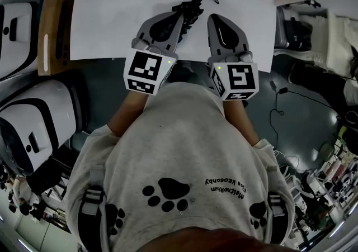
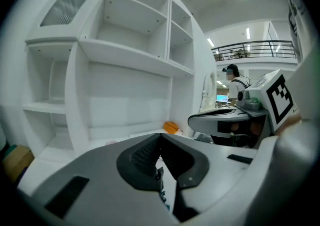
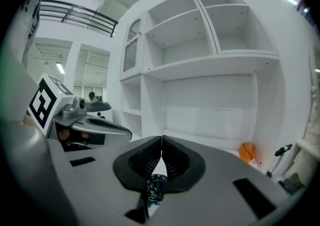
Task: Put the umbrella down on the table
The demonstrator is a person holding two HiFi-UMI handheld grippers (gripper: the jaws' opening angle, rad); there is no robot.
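**Both grippers shut and empty at the near end of the umbrella**

Head view: the black umbrella (image 1: pixel 191 5) lies folded on the white desk (image 1: pixel 112 16). Its strap loop is at its far end, away from the person. The left gripper (image 1: pixel 183 16) and right gripper (image 1: pixel 215 19) point side by side toward the umbrella's near end. The left tip overlaps the umbrella in this view; the right tip is just to the right of it. Each gripper's marker cube sits on the person's side of the umbrella, the left cube (image 1: pixel 146 71) and the right cube (image 1: pixel 238 80) close to the grey shirt (image 1: pixel 184 150).

Left gripper view: the jaws are together, the dark ribbed pads (image 2: pixel 145 156) meeting at their tips with nothing between them. A sliver of dark patterned umbrella fabric shows below and behind the pads, through the slot at their base.

Right gripper view: the jaws are likewise closed tip to tip along a thin vertical seam, and the pads (image 3: pixel 176 162) grip nothing. The umbrella's blue-and-black patterned fabric (image 3: pixel 155 187) is seen through the opening beneath the seam, not pinched by it.

Beyond the umbrella stands a white shelf unit (image 3: pixel 210 44), with an orange ball-like thing (image 3: pixel 247 151) at its foot.
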